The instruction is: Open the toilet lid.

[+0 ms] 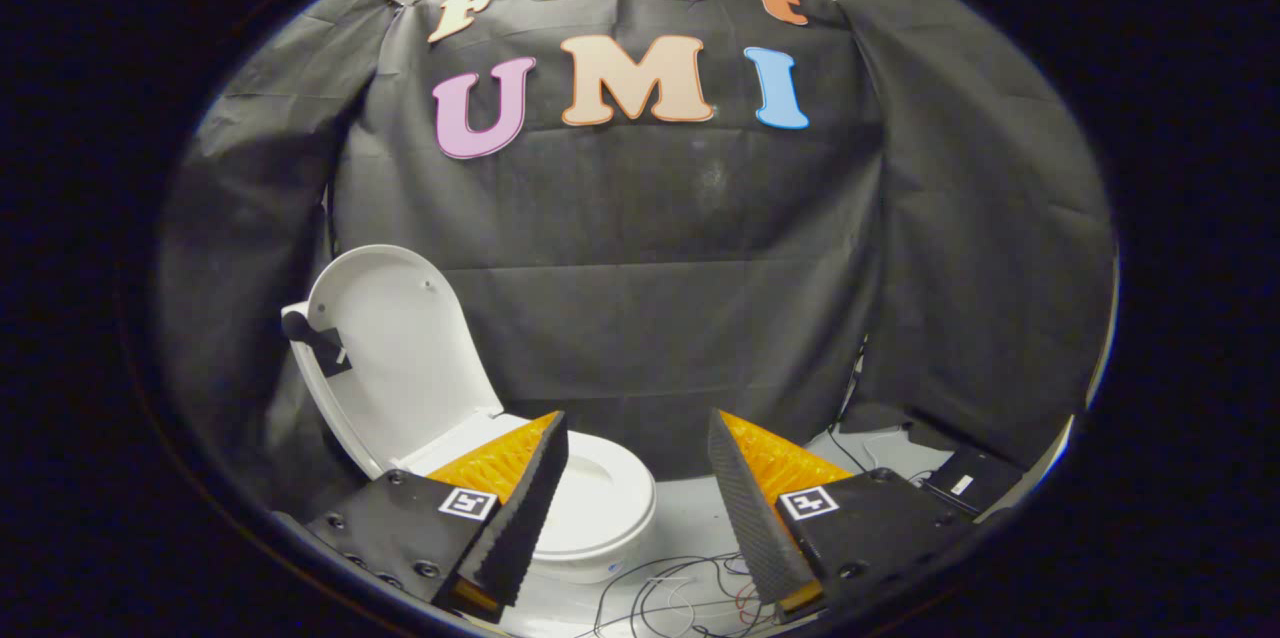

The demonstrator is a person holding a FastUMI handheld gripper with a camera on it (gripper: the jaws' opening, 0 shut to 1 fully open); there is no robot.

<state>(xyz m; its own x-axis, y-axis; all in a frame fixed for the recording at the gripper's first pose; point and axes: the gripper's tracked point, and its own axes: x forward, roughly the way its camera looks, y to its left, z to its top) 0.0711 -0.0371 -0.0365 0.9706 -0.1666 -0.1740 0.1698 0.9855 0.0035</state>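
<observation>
White toilet lid (395,348) stood upright beyond your left finger; your gripper (638,498) hung spread, empty, its job likely done.

White toilet lid (400,348) and seat (600,498); black cloth wall (650,318); black cables (680,588).

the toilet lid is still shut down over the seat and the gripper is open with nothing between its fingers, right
Not quite. The gripper view shows the toilet lid raised upright, leaning back toward the black cloth wall, with the seat uncovered. The rest holds: the gripper is open with nothing between its fingers.
</observation>
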